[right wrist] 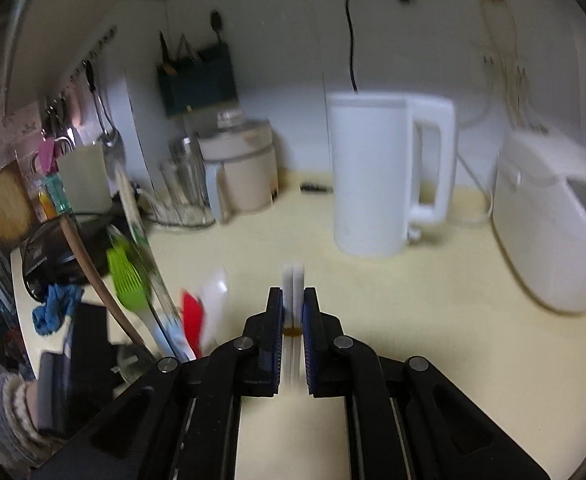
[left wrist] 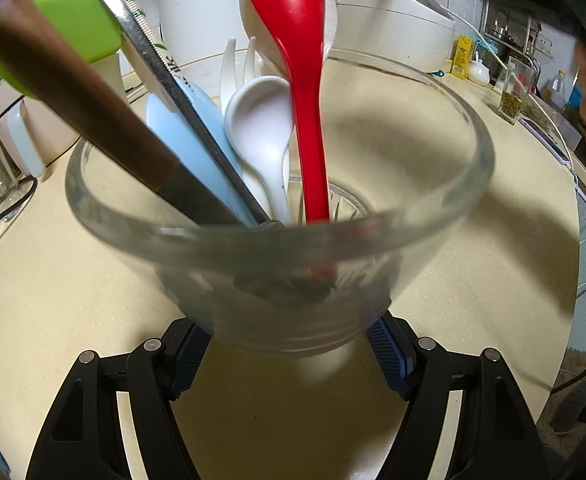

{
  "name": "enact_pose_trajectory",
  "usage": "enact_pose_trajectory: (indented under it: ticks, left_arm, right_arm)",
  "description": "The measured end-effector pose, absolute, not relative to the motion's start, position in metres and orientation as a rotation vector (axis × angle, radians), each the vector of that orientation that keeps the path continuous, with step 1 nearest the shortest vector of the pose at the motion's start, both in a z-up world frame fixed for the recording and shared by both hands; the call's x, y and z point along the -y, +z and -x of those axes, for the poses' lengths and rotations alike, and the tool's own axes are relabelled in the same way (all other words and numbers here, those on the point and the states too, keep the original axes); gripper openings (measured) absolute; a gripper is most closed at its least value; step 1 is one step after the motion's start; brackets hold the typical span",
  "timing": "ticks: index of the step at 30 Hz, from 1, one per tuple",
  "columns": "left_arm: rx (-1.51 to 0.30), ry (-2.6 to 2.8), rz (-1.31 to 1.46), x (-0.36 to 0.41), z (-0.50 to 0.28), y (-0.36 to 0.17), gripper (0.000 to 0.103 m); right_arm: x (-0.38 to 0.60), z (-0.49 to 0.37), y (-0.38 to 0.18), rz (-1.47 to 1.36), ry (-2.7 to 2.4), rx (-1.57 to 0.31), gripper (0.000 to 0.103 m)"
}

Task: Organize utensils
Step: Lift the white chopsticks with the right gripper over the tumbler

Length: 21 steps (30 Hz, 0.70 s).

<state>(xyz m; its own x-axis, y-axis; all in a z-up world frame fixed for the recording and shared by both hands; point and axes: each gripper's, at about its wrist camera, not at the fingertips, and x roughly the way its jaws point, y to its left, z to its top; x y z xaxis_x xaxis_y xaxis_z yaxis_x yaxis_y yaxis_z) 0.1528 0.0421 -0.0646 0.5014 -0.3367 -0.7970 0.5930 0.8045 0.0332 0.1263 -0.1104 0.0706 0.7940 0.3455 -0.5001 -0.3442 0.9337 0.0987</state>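
The glass bowl (left wrist: 277,216) is taken as the landmark. It is clamped low on its wall between the pads of the left gripper (left wrist: 289,354), whose jaws are closed against the glass on either side, and it appears to be held just above the cream countertop (left wrist: 473,300).

Most of the sorting is judged to be done, since a cluster of utensils is already gathered upright inside the bowl, leaning toward its far-left rim. One red spoon (left wrist: 301,92) is counted, with one white ceramic spoon (left wrist: 259,128) beside it, one larger white spoon partly hidden behind the red one, one pale blue utensil (left wrist: 197,140), one green silicone brush (left wrist: 81,28), one wooden-handled tool (left wrist: 77,92), one metal serrated tool (left wrist: 161,68), and white plastic fork tines (left wrist: 233,68) whose number cannot be told.

At least one item is judged to be left: in the right wrist view, a thin white utensil (right wrist: 293,280) is pinched between the closed jaws of the right gripper (right wrist: 293,320), held out to the right of the bowl and not yet placed in it. Its type cannot be told from the blur.

Beyond the bowl, one white kettle (right wrist: 377,176) and one white rice cooker (right wrist: 549,232) are seen.
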Motion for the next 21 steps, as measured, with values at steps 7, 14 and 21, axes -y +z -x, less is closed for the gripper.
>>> enact_pose_trajectory:
  ticks: [7, 14, 21]
  left_arm:
    - [-0.881, -0.574, -0.321, -0.041, -0.152, -0.064, 0.078]
    - [-0.882, -0.575, -0.320, -0.040, -0.152, -0.064, 0.078]
    - [-0.883, -0.576, -0.318, -0.040, -0.153, -0.064, 0.078]
  right_arm:
    - [0.104, -0.127, 0.087, 0.009, 0.382, -0.503, 0.009]
    - [0.112, -0.119, 0.094, 0.004, 0.370, -0.501, 0.009]
    - [0.113, -0.106, 0.116, 0.006, 0.381, -0.453, 0.009]
